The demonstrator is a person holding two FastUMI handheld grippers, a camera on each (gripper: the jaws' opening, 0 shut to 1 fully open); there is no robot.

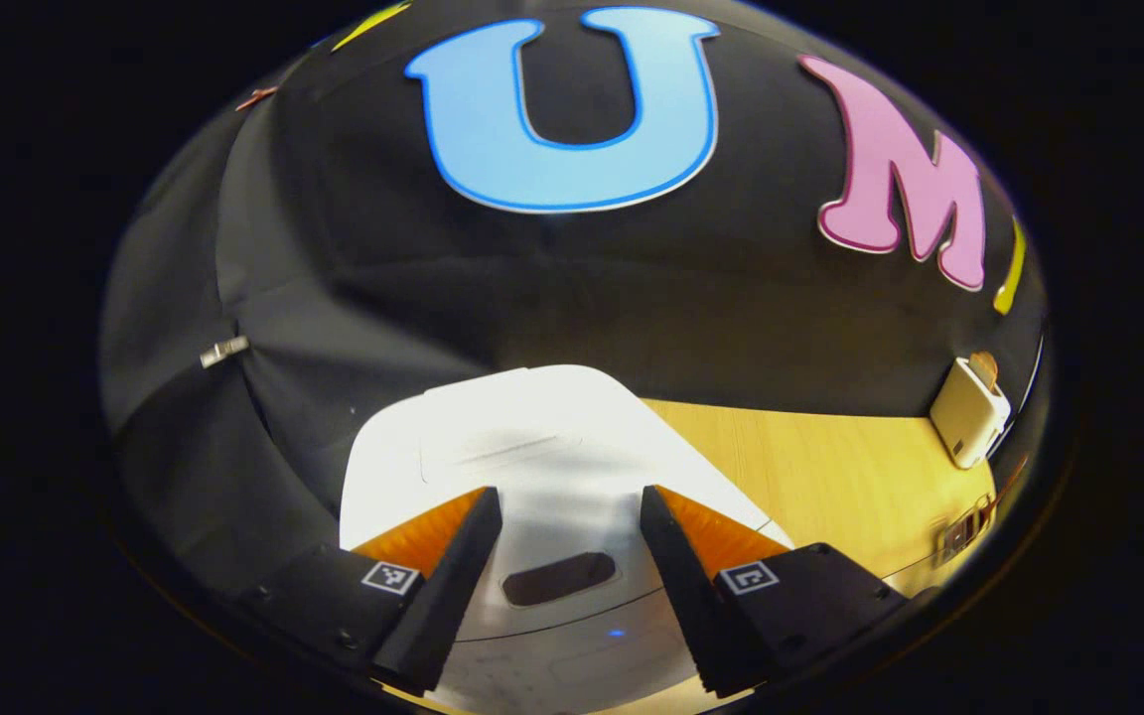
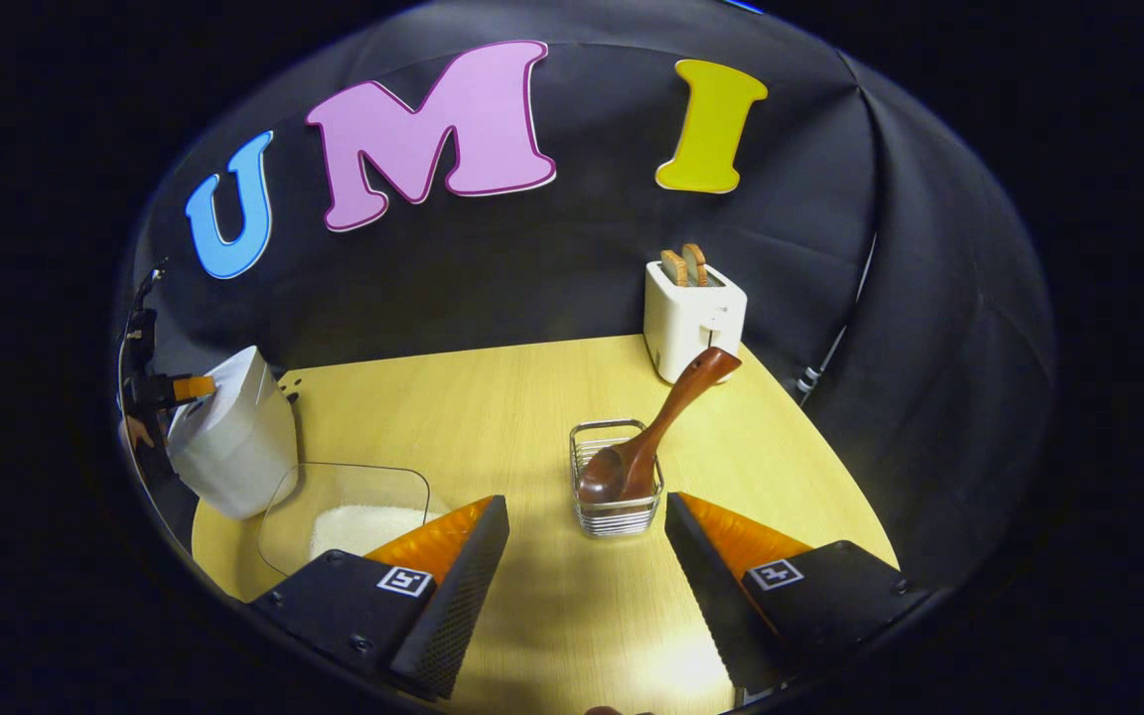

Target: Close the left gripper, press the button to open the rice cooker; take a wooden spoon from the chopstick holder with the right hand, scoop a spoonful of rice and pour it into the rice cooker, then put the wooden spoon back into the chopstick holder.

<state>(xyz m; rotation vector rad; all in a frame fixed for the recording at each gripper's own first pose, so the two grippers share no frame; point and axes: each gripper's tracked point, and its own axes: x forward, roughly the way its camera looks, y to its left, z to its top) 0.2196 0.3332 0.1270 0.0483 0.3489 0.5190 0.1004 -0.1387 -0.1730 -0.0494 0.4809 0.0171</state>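
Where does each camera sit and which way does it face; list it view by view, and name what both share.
Left gripper view: rides the left gripper, just above the closed rice cooker; own open fingers frame it.
Right gripper view: rides the right gripper, facing the wooden spoon in the chopstick holder; fingers open.
Shared: rice cooker, toaster, table.

No words or numbers could be read anywhere. The rice cooker (image 1: 532,447) showed a plain white lid, and the dark panel (image 1: 559,578) on its near face was too dim to read. The left gripper (image 1: 567,556) and right gripper (image 2: 587,566) each carried small square black-and-white coded tags (image 2: 403,581), patterns rather than letters.
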